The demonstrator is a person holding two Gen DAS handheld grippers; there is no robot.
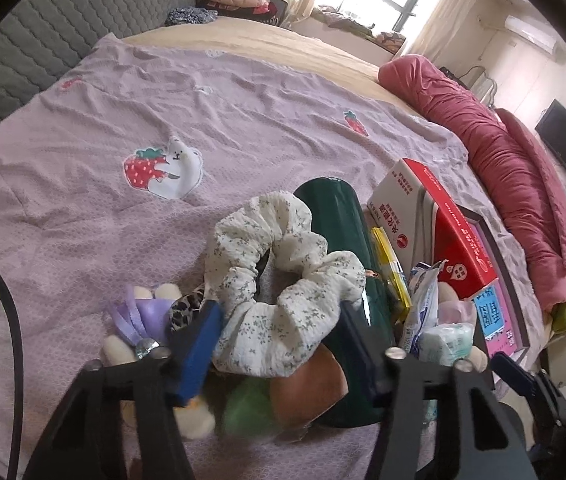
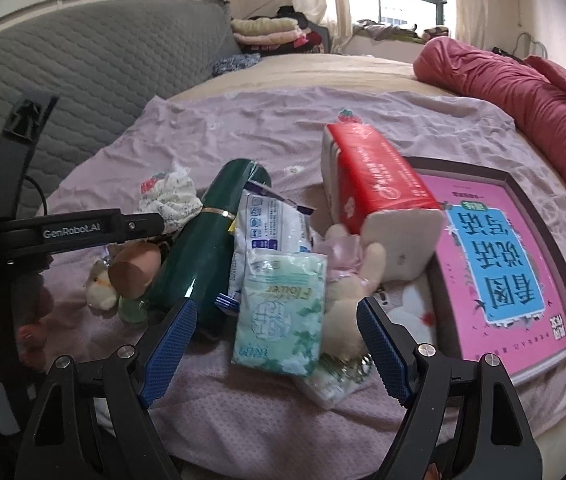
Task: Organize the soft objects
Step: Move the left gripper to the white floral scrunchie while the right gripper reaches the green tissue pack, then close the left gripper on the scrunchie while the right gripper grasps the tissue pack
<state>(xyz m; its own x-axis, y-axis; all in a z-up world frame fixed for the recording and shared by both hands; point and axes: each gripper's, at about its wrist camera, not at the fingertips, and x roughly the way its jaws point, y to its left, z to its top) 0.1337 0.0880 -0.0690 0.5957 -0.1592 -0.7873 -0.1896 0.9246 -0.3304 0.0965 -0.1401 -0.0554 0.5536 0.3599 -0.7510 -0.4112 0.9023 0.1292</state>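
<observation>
— What have your left tongs got?

— The cream floral scrunchie. It sits between my two blue pads, which press in on its lower folds, so I call them clamped on it. The right-hand pad is mostly hidden behind the fabric.

— And your right tongs?

— Spread apart, holding nothing. They hang over the pale green tissue pack, which lies on the lilac sheet of the bed without touching either pad.

— What else is in the heap?

— A dark green bottle lying tilted, a white and blue sachet against it, a red tissue box leaning on a pink book. Beneath are small plush toys — a beige one half buried under the packs, a brown and white one by the bottle. What kind of toys they are I cannot make out.

— Anything cut off?

— The book's near corner, behind my right finger.
</observation>
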